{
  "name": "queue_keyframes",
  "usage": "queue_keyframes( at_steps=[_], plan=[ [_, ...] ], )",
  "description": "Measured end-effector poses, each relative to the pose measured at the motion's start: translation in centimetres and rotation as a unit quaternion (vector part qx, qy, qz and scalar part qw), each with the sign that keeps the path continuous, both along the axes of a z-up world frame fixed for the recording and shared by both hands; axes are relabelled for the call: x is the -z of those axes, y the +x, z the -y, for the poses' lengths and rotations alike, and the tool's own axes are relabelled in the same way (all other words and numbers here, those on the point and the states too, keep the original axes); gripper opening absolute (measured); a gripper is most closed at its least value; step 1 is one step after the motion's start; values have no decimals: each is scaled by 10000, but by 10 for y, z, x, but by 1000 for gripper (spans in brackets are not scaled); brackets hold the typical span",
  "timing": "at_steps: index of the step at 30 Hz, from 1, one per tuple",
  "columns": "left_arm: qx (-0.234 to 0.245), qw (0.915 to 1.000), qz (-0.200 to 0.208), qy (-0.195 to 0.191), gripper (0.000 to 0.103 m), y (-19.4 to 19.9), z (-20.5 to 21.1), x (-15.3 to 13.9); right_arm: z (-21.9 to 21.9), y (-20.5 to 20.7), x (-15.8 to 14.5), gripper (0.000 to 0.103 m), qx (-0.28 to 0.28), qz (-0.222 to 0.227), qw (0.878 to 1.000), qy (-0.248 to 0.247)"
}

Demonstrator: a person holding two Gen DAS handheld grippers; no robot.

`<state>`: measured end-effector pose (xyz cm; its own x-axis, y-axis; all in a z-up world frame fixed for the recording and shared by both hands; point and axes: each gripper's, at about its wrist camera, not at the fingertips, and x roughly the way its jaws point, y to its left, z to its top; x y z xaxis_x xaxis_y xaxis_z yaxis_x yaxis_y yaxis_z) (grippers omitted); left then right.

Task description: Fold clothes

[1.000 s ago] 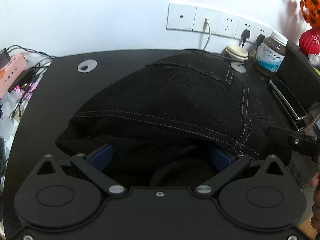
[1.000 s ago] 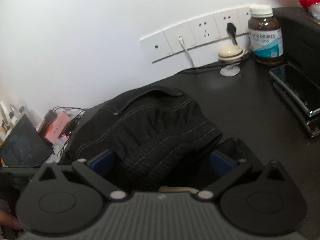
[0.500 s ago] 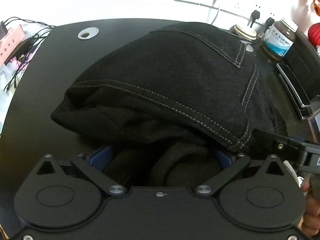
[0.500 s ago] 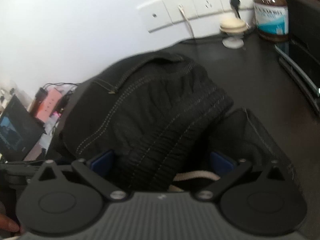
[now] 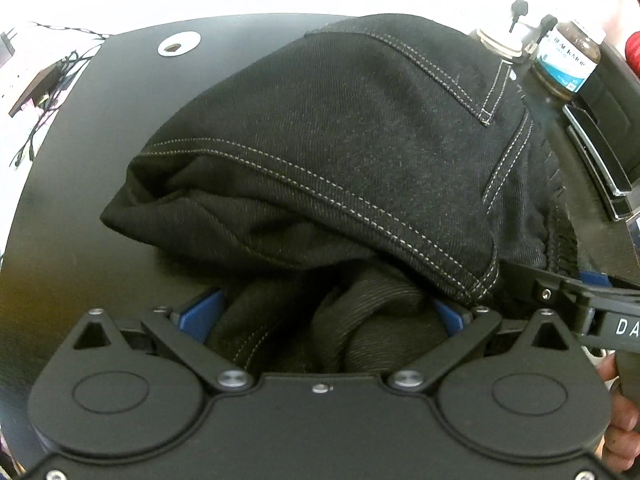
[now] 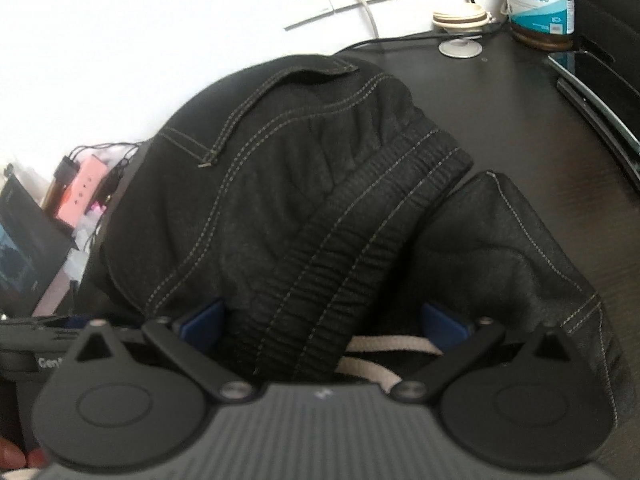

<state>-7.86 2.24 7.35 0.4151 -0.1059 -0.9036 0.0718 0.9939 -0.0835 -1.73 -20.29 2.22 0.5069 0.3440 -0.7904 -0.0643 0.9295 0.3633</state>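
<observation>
both claws, left claw (image 5: 320, 312) and right claw (image 6: 324, 320), are standing spread wide around bunched black denim jeans (image 5: 340, 152) with pale stitching, lying on the smooth black counter (image 5: 100, 120).

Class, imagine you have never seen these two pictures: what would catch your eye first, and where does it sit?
A bulky heap of black jeans with pale stitching fills the middle of the dark table, its fabric bunched between the blue pads of the left tongs and the right tongs. A cream drawstring peeks out at the waistband beside the right tongs. At the back right, by the wall sockets, stands a brown Blackmores bottle.
</observation>
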Motion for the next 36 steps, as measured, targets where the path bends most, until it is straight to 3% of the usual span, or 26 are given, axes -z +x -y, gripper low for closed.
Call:
queue_keyframes(
  at_steps=[14, 31, 36],
  plan=[
    [-135, 9991, -324, -220, 103, 6, -10, 14, -11, 4, 6, 102, -253, -96, 9993, -263],
    [-208, 9990, -334, -227, 103, 8, -12, 12, -7, 3, 11, 102, -272, -58, 9996, -87],
    [-204, 9992, -280, -199, 103, 8, -9, 7, -8, -1, 2, 102, -349, 141, 9991, -202]
  ],
)
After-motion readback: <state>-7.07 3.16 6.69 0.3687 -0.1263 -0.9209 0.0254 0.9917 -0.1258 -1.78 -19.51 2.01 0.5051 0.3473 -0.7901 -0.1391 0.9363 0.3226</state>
